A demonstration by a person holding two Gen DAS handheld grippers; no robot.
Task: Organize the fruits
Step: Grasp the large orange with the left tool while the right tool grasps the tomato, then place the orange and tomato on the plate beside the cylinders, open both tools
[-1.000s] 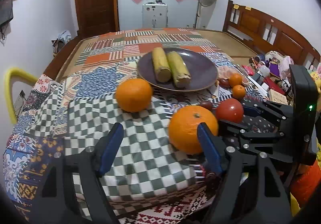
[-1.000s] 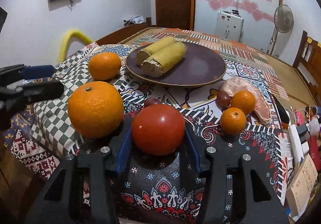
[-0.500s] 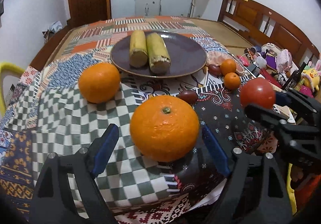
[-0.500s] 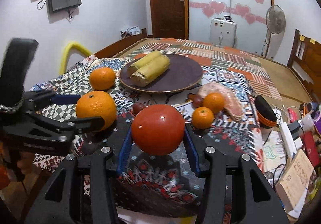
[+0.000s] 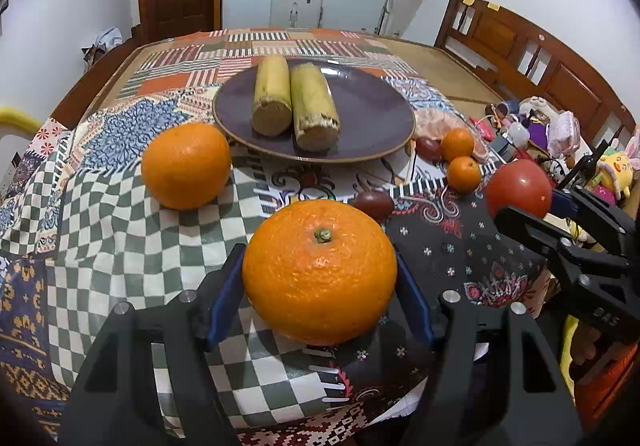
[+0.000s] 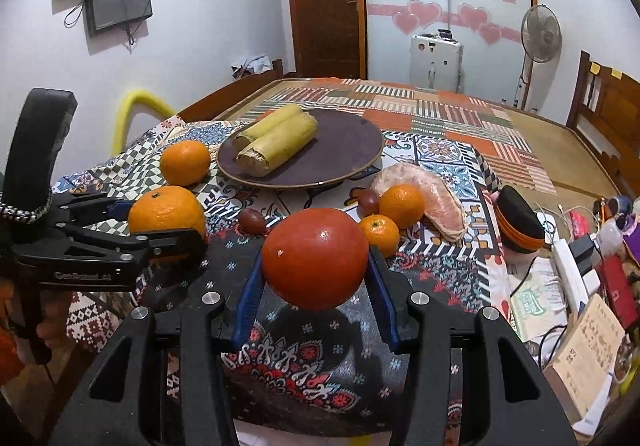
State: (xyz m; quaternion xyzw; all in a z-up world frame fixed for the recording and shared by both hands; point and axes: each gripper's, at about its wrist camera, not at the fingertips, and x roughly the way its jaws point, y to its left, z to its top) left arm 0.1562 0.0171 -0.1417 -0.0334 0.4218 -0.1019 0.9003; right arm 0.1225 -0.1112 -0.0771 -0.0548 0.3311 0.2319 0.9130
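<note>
Patchwork cloth (image 5: 120, 246) covers the table. Low in the left wrist picture, the left gripper (image 5: 320, 282) squeezes a big orange (image 5: 320, 270). Low in the right wrist picture, the right gripper (image 6: 316, 286) squeezes a red tomato (image 6: 315, 258). Behind them, in the middle, a purple plate (image 5: 372, 114) holds two yellow stalks (image 5: 294, 102).

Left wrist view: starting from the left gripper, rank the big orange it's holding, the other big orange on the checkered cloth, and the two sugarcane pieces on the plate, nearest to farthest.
1. Held orange, between the left gripper fingers, nearest.
2. Loose orange, ahead to the left on the checkered cloth.
3. Sugarcane pieces, farthest, side by side on the purple plate.
</note>
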